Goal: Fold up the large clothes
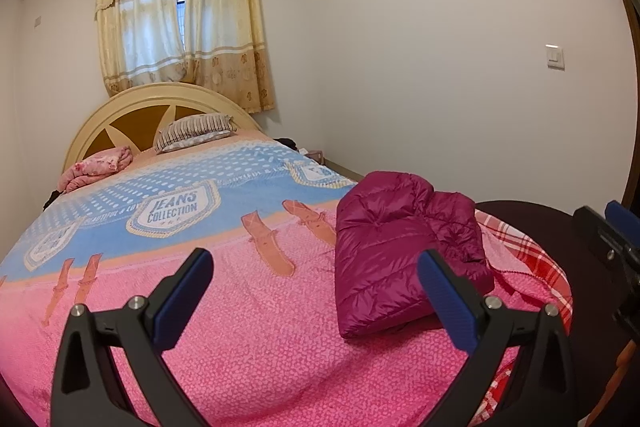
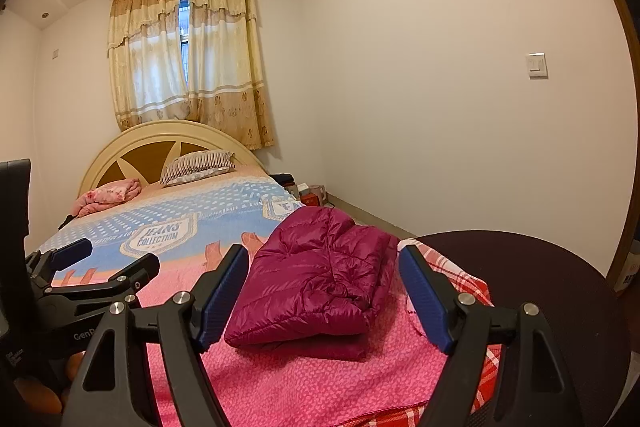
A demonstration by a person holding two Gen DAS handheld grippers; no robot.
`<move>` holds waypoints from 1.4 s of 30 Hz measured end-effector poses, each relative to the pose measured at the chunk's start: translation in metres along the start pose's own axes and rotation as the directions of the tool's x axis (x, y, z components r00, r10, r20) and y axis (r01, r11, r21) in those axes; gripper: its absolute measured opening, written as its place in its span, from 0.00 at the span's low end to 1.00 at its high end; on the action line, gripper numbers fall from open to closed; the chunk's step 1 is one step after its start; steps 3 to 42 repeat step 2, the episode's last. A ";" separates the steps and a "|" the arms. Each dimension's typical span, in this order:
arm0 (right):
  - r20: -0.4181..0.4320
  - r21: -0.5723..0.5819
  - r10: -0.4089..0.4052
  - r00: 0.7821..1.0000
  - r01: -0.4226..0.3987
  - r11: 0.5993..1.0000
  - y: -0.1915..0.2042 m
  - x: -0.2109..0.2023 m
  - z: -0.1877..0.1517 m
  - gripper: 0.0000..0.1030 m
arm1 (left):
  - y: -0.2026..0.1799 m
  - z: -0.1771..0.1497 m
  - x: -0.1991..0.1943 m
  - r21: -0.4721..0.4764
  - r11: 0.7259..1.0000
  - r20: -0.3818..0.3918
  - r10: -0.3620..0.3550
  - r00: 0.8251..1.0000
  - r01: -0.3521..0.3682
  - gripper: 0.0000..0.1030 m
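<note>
A magenta quilted down jacket lies folded into a compact bundle on the pink and blue bedspread, near the bed's right corner. My left gripper hovers open over the bedspread to the left of the jacket, and its right finger overlaps the jacket's near edge in the picture. In the right wrist view the folded jacket sits beyond and between the open fingers of my right gripper, with nothing held. The left gripper also appears there at the left, open.
A striped pillow and a pink bundled blanket lie at the headboard. A red checked cloth shows under the bedspread's right edge. A dark round footboard stands at right. White wall with a switch at right.
</note>
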State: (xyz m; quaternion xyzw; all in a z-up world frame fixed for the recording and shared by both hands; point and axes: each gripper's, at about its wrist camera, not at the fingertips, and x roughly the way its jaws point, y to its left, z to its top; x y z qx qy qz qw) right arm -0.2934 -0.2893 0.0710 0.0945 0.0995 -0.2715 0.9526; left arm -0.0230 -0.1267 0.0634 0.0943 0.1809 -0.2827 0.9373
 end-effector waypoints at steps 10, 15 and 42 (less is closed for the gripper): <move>-0.002 0.004 -0.004 1.000 0.004 1.000 -0.002 0.001 -0.001 0.76 | 0.001 0.000 0.002 0.000 1.000 -0.010 0.006 1.000 -0.006 1.00; -0.002 0.004 -0.004 1.000 0.004 1.000 -0.002 0.001 -0.001 0.76 | 0.001 0.000 0.002 0.000 1.000 -0.010 0.006 1.000 -0.006 1.00; -0.002 0.004 -0.004 1.000 0.004 1.000 -0.002 0.001 -0.001 0.76 | 0.001 0.000 0.002 0.000 1.000 -0.010 0.006 1.000 -0.006 1.00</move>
